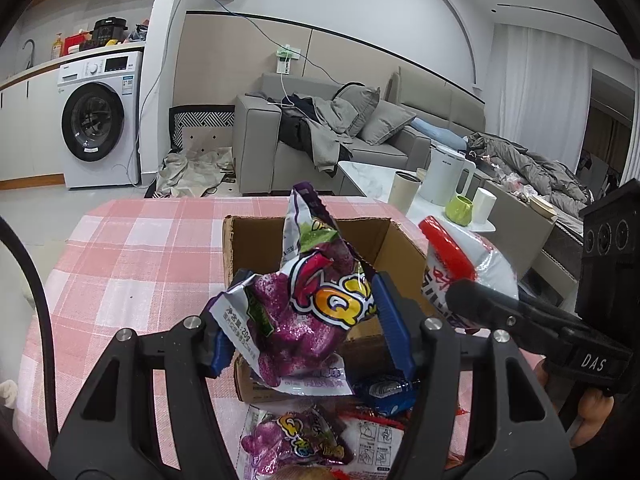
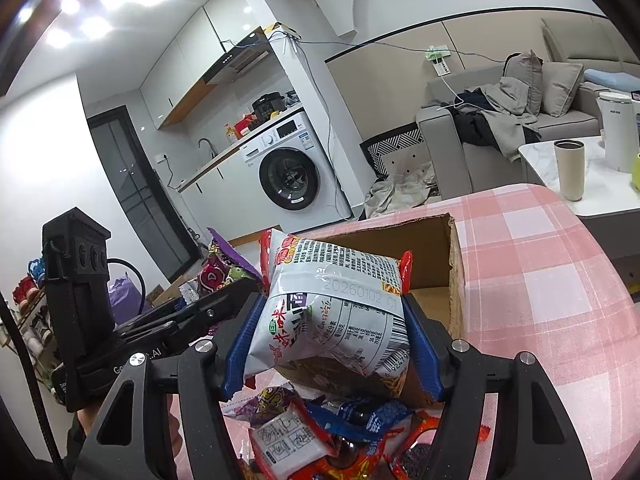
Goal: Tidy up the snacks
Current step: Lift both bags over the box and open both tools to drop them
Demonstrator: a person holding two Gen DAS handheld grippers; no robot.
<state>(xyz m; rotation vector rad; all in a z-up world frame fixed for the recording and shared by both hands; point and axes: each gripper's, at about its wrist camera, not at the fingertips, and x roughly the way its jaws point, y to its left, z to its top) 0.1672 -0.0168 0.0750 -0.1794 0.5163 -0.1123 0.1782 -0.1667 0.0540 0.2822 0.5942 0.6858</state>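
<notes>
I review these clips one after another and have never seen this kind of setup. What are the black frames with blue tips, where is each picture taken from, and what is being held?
No robot here: a person holds a hand-operated two-finger gripper in each hand. Each picture comes from a fisheye camera mounted on one gripper, looking forward along its fingers.

In the left wrist view, the left gripper is shut on a purple candy bag. In the right wrist view, the right gripper is shut on a white and red noodle packet. Each gripper also appears in the other's view.

Both packets are held up near an open cardboard box on a table with a pink checked cloth. A pile of loose snacks lies on the cloth below the grippers.
</notes>
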